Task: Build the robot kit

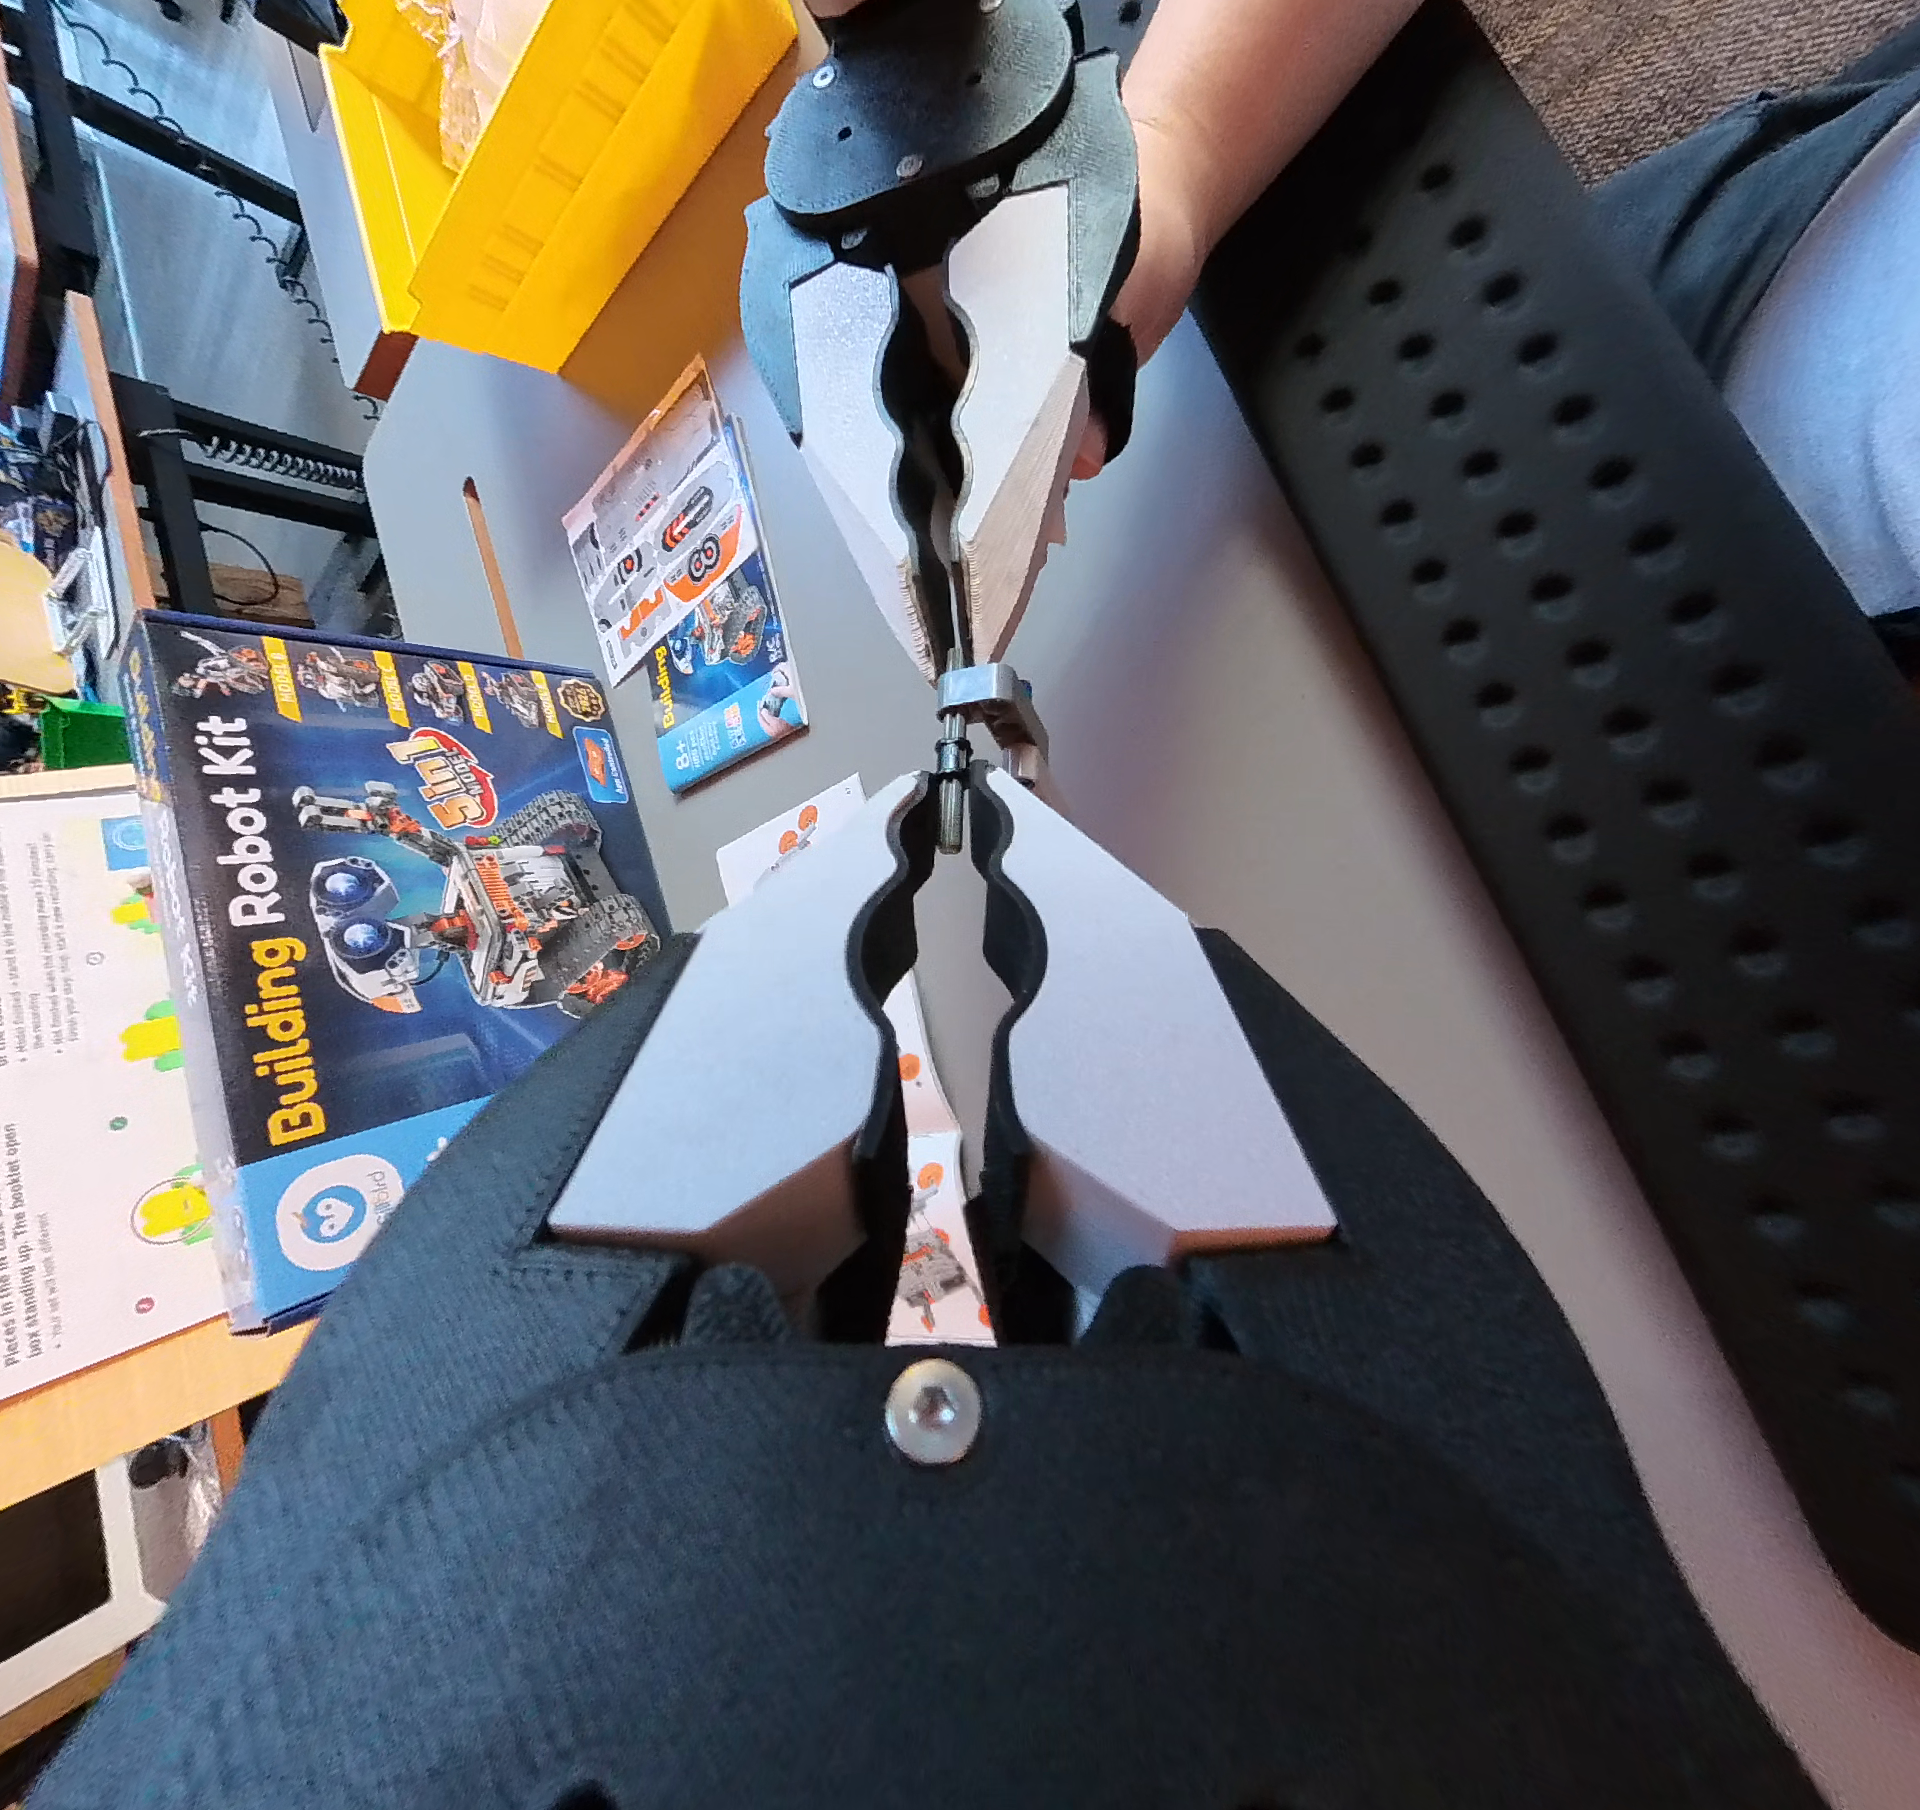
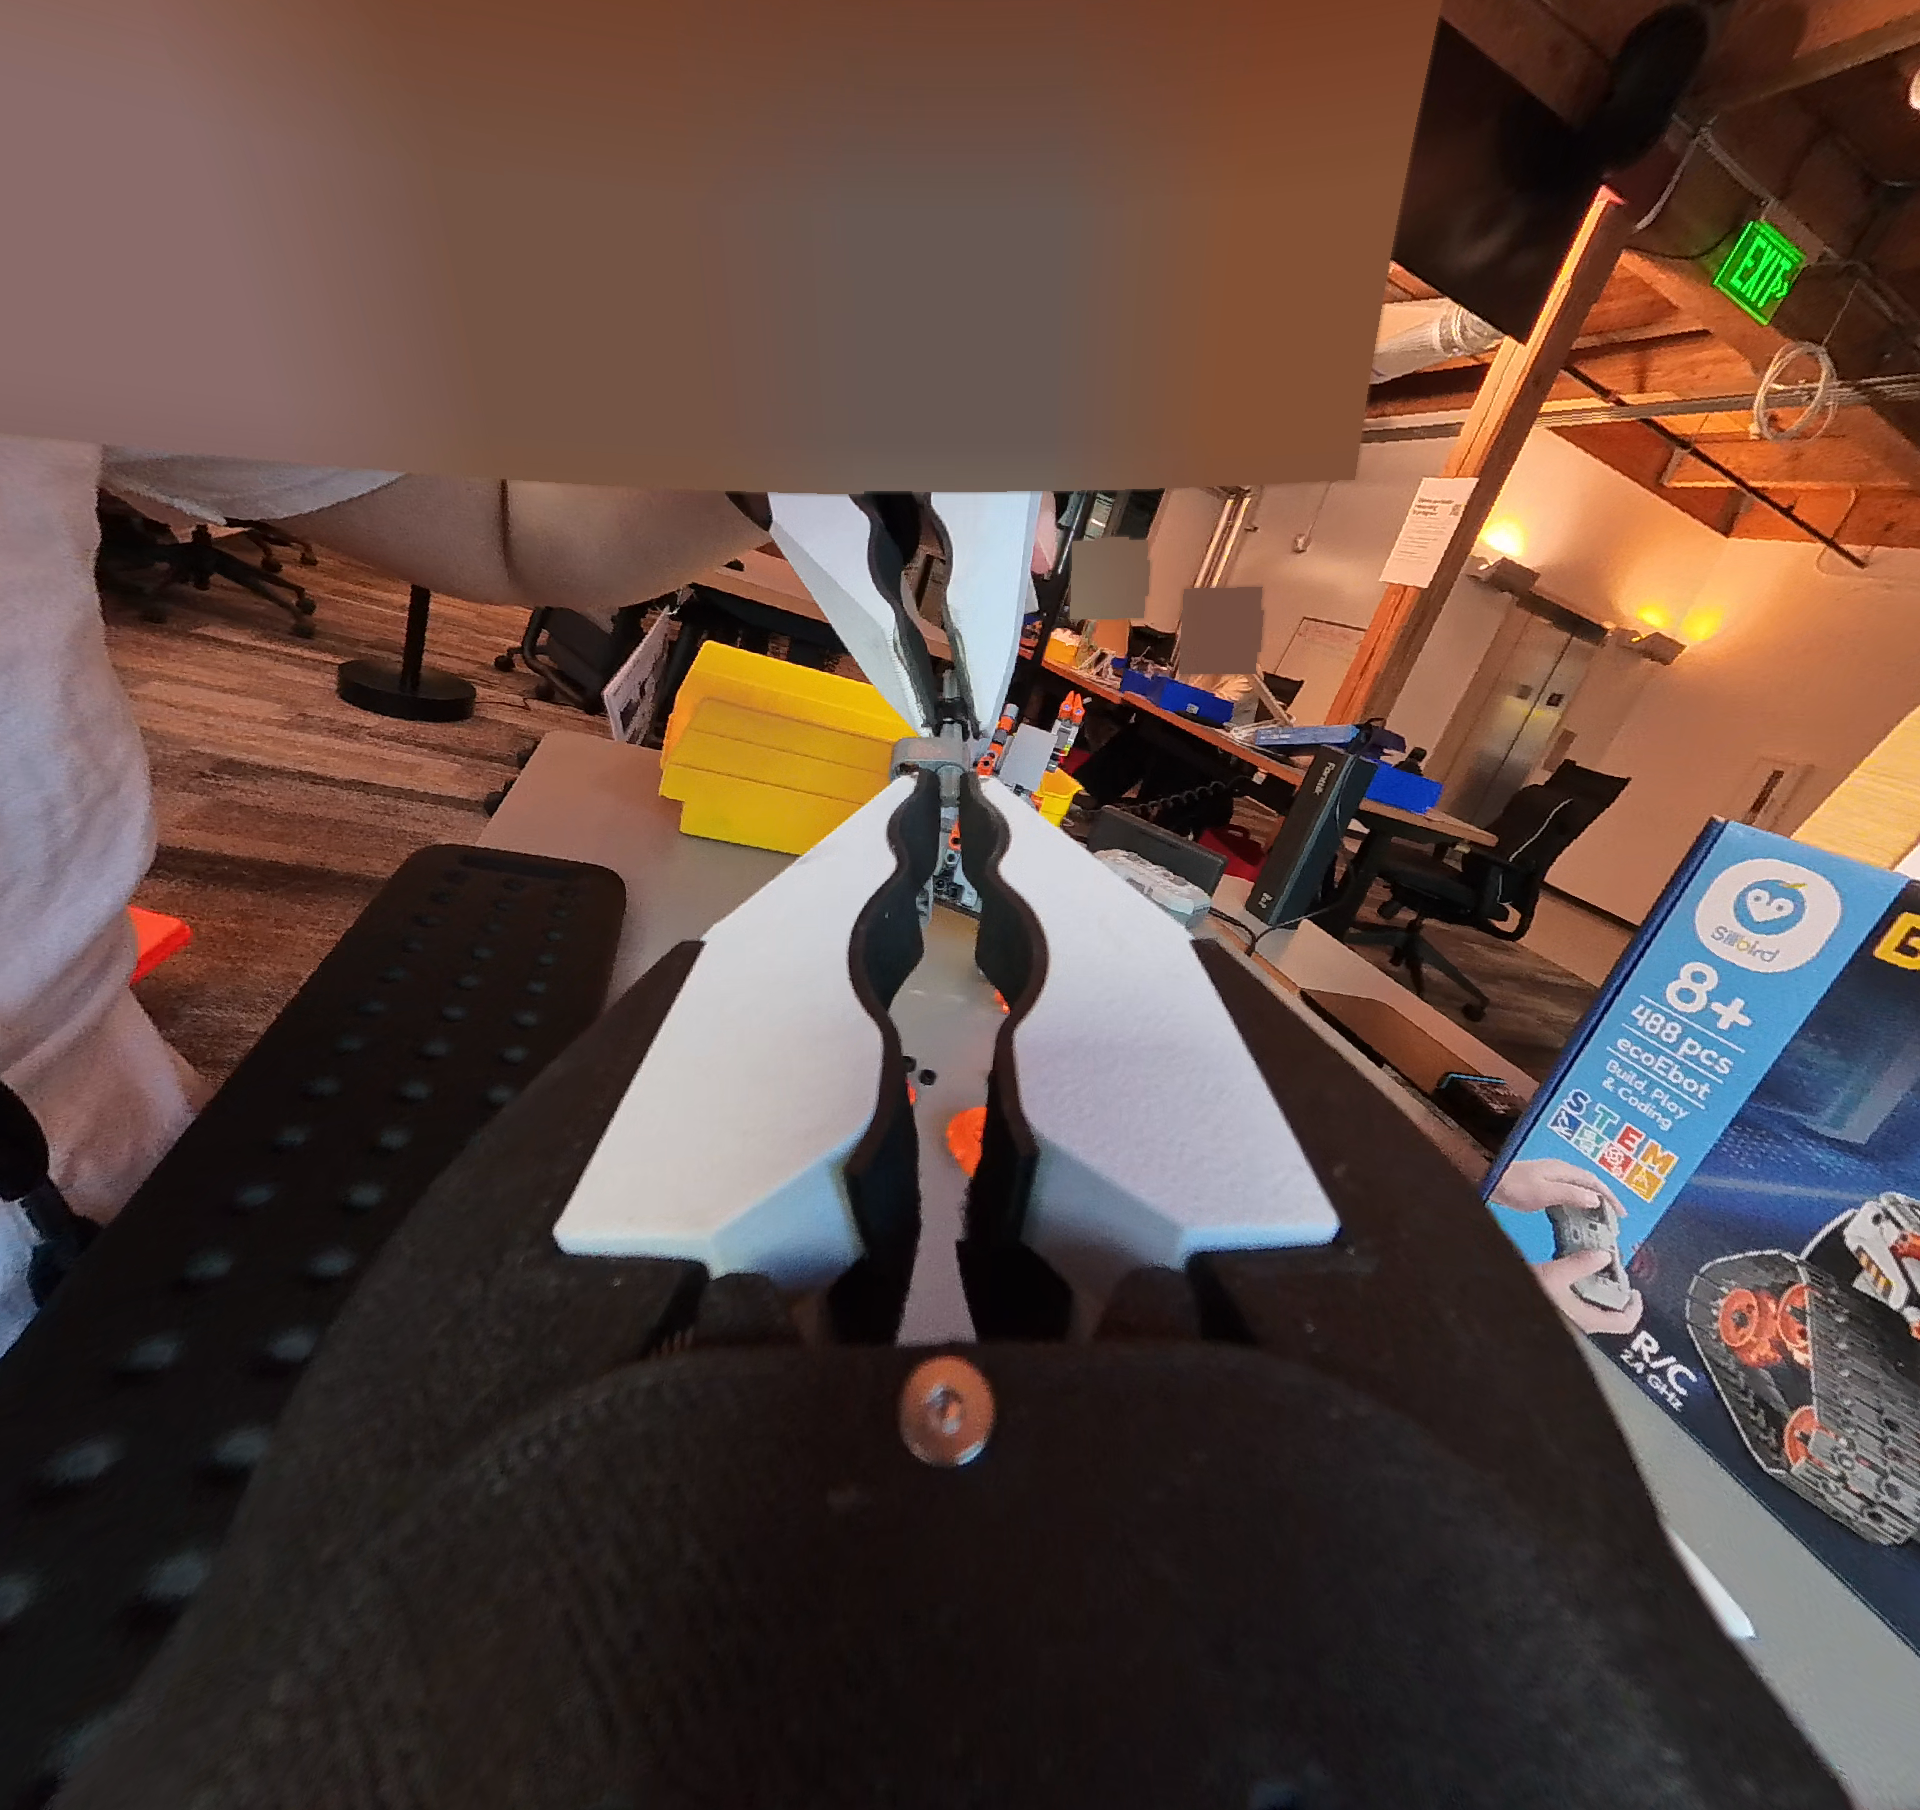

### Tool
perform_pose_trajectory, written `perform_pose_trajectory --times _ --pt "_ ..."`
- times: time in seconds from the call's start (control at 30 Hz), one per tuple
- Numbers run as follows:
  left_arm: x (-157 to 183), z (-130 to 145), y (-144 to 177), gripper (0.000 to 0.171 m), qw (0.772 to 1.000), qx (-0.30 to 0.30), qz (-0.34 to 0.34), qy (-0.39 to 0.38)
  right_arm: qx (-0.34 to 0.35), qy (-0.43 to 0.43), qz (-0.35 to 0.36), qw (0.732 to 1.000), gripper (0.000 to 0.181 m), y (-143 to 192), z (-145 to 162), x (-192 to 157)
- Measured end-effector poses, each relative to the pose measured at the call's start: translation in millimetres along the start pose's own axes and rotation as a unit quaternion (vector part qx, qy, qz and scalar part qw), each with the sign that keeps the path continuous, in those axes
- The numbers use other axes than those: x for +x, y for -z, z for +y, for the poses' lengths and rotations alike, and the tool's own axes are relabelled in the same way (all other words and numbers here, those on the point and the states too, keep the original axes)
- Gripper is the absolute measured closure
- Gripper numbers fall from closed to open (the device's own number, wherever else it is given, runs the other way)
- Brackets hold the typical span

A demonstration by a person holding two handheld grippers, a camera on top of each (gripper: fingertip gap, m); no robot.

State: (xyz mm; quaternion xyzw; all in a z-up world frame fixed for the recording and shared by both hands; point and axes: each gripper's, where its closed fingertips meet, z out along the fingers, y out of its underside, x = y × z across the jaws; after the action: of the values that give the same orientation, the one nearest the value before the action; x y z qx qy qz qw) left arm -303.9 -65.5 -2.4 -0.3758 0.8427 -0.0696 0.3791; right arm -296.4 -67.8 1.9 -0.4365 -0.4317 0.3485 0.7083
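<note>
My left gripper [image 1: 948,796] is shut on a small dark pin [image 1: 950,804], held at the fingertips above the grey table [image 1: 1195,721]. My right gripper [image 1: 961,654] comes in from the far side, tip to tip with it, shut on a small grey perforated beam [image 1: 985,695]. The pin's end meets the beam. In the right wrist view, my right gripper [image 2: 940,796] grips the grey beam [image 2: 948,846], and the left gripper [image 2: 943,716] reaches down from above onto it. A person's hand [image 1: 1174,233] holds the right gripper.
A blue robot-kit box [image 1: 395,887] stands at the left; it also shows in the right wrist view [image 2: 1766,1189]. A booklet [image 1: 707,597] lies on the table. Yellow bins [image 1: 561,150] sit at the far end. A black perforated panel [image 1: 1558,617] runs along the right. Orange parts [image 2: 966,1137] lie on the table. Both grippers' tips are close together, under 4 cm apart.
</note>
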Motion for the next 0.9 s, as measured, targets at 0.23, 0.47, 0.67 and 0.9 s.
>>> perform_pose_trajectory --times 0.23,0.47,0.67,0.9 --pt "0 2 -2 0.168 1.000 0.001 0.003 0.005 -0.008 -0.007 0.001 1.000 0.179 0 3 1" --pt "2 6 -5 0.168 1.000 -0.006 0.008 0.002 -0.017 -0.017 -0.002 1.000 0.178 -1 7 0" --pt "4 8 -6 0.168 1.000 -0.010 0.010 -0.001 -0.024 -0.021 -0.006 0.999 0.178 -2 10 -1" --pt "6 9 -7 0.168 1.000 -0.017 0.009 -0.005 -0.028 -0.023 -0.009 0.999 0.178 -3 12 -3"
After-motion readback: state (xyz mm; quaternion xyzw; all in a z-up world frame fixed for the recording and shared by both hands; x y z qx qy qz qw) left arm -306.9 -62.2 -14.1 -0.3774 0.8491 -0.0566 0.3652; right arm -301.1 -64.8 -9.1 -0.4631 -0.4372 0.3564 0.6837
